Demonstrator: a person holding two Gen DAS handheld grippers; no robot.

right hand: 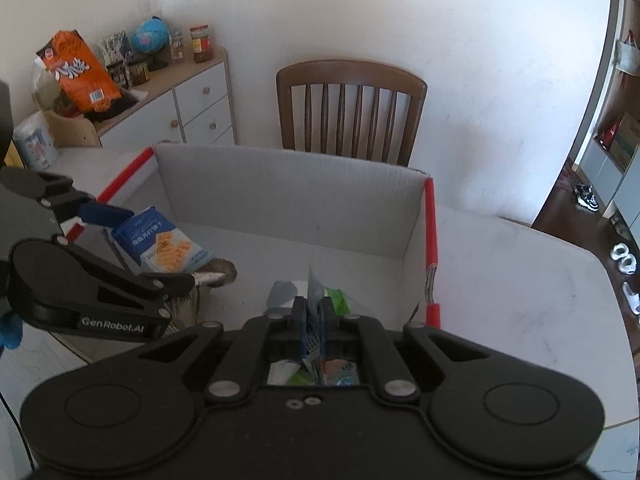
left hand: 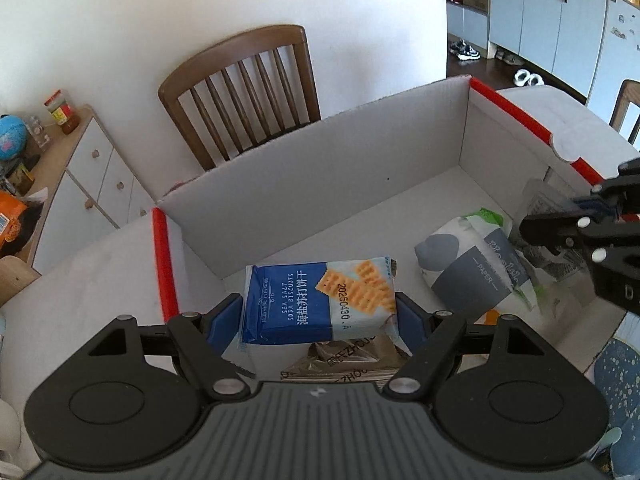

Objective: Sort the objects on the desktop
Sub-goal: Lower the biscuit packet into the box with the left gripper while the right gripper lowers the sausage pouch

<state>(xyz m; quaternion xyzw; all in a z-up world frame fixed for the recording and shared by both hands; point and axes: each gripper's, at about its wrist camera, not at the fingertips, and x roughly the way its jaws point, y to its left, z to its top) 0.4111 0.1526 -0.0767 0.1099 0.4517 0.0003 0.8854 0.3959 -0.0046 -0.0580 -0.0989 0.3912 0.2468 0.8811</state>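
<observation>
Left tool [left hand: 320, 314] grips biscuit packet [left hand: 316, 300] over box [left hand: 320, 152] edge.

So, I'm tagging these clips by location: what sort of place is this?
Most likely a home dining area: a wooden dining chair at a white table, a drawer sideboard holding snacks and a globe, and shoes by hallway cupboards.

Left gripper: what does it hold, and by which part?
The left gripper holds the blue soda biscuit packet, its fingers pressing the packet's two opposite side edges, above the white box.
</observation>
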